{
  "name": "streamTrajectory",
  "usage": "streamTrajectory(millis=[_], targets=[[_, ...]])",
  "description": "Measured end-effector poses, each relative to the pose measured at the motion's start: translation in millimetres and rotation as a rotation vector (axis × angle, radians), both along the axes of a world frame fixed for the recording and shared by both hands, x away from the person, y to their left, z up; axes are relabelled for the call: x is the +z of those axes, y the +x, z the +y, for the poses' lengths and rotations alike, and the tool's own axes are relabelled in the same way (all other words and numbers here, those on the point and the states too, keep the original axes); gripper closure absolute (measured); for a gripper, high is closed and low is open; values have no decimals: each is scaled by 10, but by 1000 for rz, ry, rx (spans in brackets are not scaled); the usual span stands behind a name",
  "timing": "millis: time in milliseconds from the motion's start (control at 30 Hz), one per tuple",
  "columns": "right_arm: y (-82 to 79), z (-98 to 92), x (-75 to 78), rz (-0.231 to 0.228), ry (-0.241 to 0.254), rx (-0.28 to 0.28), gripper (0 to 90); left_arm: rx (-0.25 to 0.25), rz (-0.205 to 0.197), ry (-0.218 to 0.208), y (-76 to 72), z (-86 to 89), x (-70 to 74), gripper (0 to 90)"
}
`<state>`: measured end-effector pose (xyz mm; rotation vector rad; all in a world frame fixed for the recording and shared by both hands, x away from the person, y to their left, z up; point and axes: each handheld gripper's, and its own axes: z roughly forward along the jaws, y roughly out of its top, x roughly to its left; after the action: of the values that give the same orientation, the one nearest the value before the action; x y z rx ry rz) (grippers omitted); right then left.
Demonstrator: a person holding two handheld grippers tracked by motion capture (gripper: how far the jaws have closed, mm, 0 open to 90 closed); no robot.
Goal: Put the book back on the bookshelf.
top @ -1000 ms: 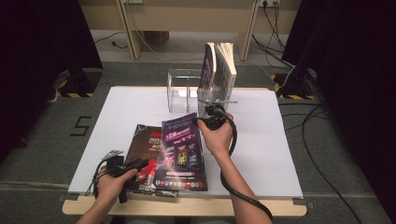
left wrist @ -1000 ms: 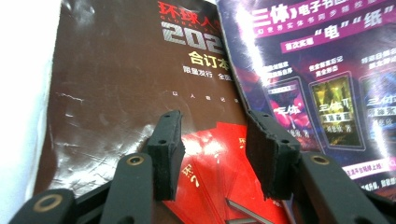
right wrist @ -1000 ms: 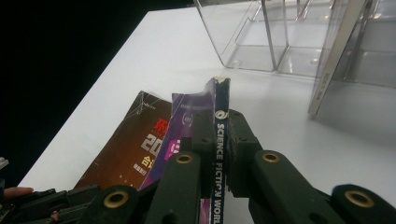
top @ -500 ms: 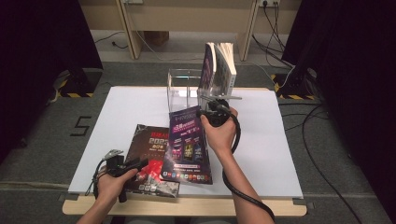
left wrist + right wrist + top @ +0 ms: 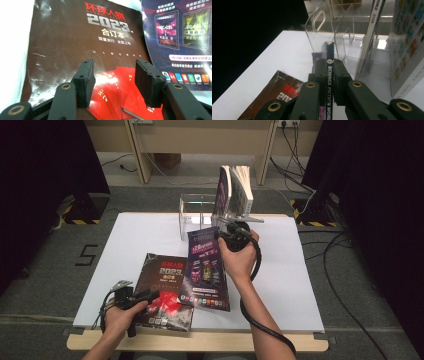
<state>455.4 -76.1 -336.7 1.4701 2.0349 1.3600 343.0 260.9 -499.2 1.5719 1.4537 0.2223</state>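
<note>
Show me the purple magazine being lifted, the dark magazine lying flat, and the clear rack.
purple magazine (image 5: 206, 265): high view, middle of its front cover.
dark magazine (image 5: 67, 47): left gripper view, bare brown cover under the title.
clear rack (image 5: 342, 35): right gripper view, a see-through divider wall.

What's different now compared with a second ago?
The right gripper, clamped on the purple magazine's spine, has tipped its far end up off the table toward the clear rack. The left gripper has just been opening its jaws, with nothing between them, over the dark magazine. That magazine, the rack and its standing books stayed put.
</note>
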Motion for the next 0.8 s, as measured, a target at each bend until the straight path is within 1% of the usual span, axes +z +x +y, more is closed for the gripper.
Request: streamTrajectory(millis=[267, 367, 400, 467, 667, 800], targets=[[-32, -9, 114, -44, -11, -13, 846, -1, -1, 0, 1, -1, 1, 492], [-37, -17, 152, -69, -16, -26, 847, -1, -1, 2, 3, 6, 3, 492], [-47, -13, 166, -69, -13, -32, 846, -1, -1, 2, 3, 7, 3, 492], [-54, -12, 176, -83, -20, -36, 846, -2, -1, 2, 3, 6, 3, 493], [-69, -20, 208, -96, -14, -46, 846, -1, -2, 2, 1, 1, 4, 493], [-79, -40, 265, -119, -9, -55, 846, -2, -2, 1, 3, -3, 3, 493]])
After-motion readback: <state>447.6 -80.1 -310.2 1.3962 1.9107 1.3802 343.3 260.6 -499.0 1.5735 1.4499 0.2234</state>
